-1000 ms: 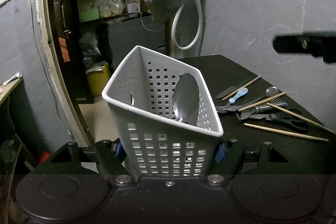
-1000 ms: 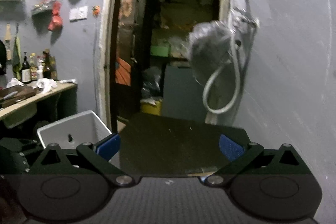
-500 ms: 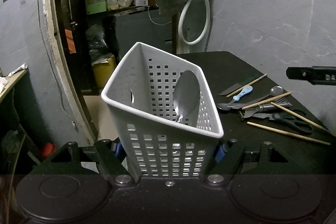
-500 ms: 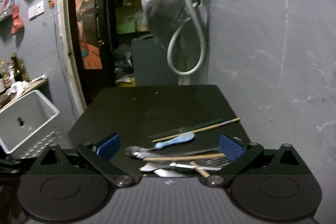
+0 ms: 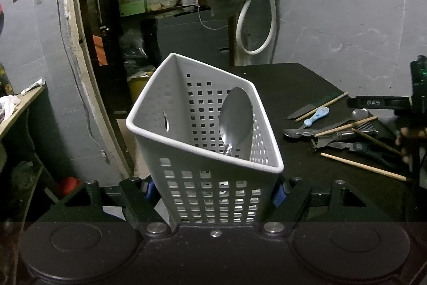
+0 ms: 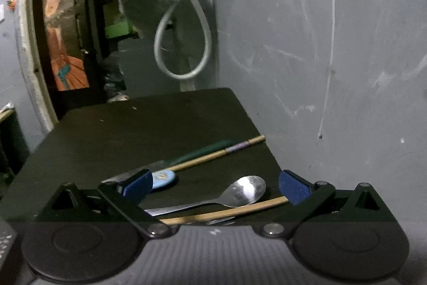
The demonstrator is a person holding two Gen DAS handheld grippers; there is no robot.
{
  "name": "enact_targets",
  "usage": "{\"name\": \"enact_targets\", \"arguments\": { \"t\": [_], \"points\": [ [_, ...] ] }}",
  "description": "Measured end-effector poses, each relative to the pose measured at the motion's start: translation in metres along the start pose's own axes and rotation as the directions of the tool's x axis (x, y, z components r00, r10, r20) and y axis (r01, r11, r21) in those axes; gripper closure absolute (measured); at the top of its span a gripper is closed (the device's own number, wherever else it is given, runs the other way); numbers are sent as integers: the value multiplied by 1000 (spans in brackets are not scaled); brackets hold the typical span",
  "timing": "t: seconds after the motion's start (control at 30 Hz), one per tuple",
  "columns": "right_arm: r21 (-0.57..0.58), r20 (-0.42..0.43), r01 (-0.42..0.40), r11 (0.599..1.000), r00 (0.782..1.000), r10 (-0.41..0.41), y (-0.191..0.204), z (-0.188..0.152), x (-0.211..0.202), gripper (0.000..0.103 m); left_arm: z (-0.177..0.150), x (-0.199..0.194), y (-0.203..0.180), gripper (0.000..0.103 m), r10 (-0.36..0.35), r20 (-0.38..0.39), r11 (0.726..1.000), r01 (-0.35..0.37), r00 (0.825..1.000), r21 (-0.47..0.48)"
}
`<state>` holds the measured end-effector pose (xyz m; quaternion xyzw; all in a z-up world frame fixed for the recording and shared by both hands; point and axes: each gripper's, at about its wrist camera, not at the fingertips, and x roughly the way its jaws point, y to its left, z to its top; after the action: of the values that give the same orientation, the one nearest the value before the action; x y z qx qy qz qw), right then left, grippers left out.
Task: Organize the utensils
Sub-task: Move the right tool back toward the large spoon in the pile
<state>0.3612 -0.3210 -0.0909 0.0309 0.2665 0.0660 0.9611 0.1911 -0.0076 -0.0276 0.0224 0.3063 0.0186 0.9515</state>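
The left wrist view looks forward and down along its fingers, very close on the white basket [image 5: 210, 151] between them. The right wrist view hangs low over the black table [image 6: 128, 130], facing the grey wall [image 6: 320, 44]. Both share the utensil pile [image 5: 344, 130] and hanging hose [image 6: 184, 44].

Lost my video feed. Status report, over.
Left gripper shut on white basket, one spoon inside. Right gripper open above table spoon. Chopstick lies alongside.
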Motion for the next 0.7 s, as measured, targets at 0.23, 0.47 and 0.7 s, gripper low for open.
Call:
{"name": "enact_targets", "arguments": {
  "t": [0.23,0.47,0.7],
  "points": [
    [3,-46,-20,1000,999,20,-4,-3,31,1,0,-2,-4,26,17,-4,1000,-17,1000,-5],
    [-46,-87,-19,999,996,15,2,1,47,1,0,-3,-6,26,27,-5,1000,-27,1000,-13],
    [12,-123,-2,1000,992,3,1,3,50,1,-1,-4,-5,26,31,-4,999,-31,1000,-15]
  ]
}}
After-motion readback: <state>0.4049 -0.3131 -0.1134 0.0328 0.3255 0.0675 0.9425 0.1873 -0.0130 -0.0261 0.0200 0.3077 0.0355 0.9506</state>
